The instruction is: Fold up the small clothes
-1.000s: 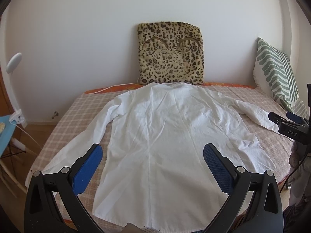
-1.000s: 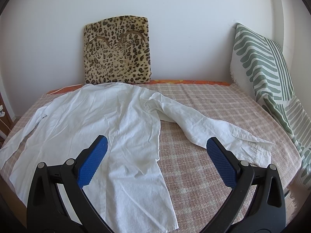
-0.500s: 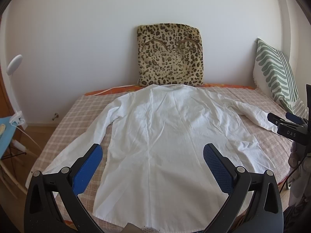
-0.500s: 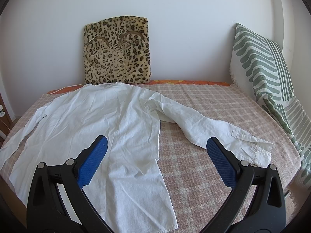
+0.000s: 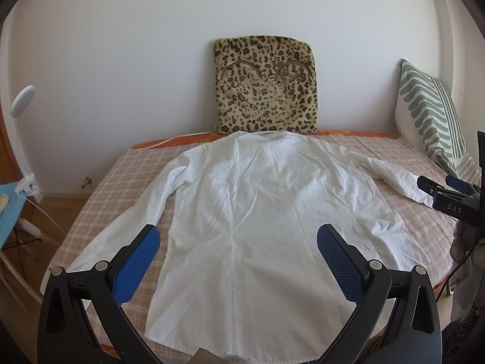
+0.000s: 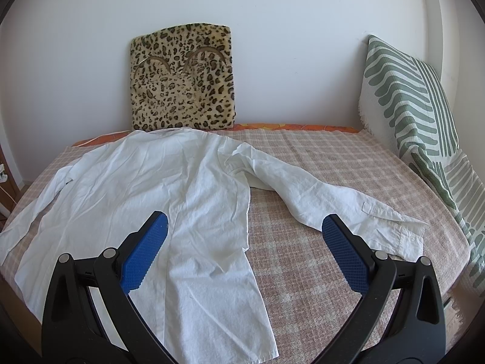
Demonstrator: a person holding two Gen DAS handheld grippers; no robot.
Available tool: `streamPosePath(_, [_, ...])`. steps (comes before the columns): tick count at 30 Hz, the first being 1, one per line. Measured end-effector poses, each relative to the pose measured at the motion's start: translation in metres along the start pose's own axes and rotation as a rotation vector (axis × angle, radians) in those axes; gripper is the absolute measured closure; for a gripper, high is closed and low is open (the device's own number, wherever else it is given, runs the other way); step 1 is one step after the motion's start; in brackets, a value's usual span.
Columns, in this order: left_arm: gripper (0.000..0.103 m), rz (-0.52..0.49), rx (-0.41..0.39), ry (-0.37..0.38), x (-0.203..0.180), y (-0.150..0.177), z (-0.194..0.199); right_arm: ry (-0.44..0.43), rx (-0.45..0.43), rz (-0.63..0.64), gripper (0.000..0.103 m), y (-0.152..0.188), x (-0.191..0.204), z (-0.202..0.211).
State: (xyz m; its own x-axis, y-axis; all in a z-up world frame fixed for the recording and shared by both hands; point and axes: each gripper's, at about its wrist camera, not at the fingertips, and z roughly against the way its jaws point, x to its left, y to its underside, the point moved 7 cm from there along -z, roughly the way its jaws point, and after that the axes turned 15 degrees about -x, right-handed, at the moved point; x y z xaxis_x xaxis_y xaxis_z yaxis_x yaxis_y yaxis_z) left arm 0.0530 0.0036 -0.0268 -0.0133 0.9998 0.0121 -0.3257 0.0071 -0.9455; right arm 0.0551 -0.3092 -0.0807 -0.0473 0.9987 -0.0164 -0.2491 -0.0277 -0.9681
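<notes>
white shirt (image 5: 257, 221) flat on bed (image 5: 121, 188)

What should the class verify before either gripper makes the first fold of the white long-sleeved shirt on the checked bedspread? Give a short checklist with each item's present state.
1. White long-sleeved shirt lies flat, collar toward the wall: ok.
2. Both sleeves spread out beside the body, not tucked under: ok.
3. Left gripper open, holding nothing: ok.
4. Right gripper open, holding nothing: ok.
5. Leopard-print cushion clear of the collar: not ok, the collar reaches its base.
6. Near hem fully on the pink checked bedspread: cannot tell, it runs to the bottom edge of the views.
</notes>
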Motion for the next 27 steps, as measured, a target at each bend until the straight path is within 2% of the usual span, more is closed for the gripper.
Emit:
streamPosePath(6, [0.0,-0.002,-0.001,0.0,0.0,-0.001,0.0,-0.002,-0.001,-0.001,0.0,-0.007,-0.005,0.006])
streamPosePath(14, [0.0,0.001,-0.006,-0.015,0.008,-0.003,0.0,-0.013,-0.006,0.002,0.0,-0.001,0.008,0.001])
streamPosePath(20, [0.0,0.038,0.023,-0.022,0.032,0.004,-0.006,-0.042,-0.013,-0.011,0.0,-0.011,0.019,-0.001])
streamPosePath(25, [0.0,0.09,0.052,-0.072,0.069,0.013,-0.008,-0.077,-0.032,-0.002,0.0,-0.018,0.039,-0.002])
streamPosePath(27, [0.001,0.12,0.036,-0.085,0.087,0.014,-0.006,-0.091,-0.036,0.007,0.0,-0.018,0.048,-0.003])
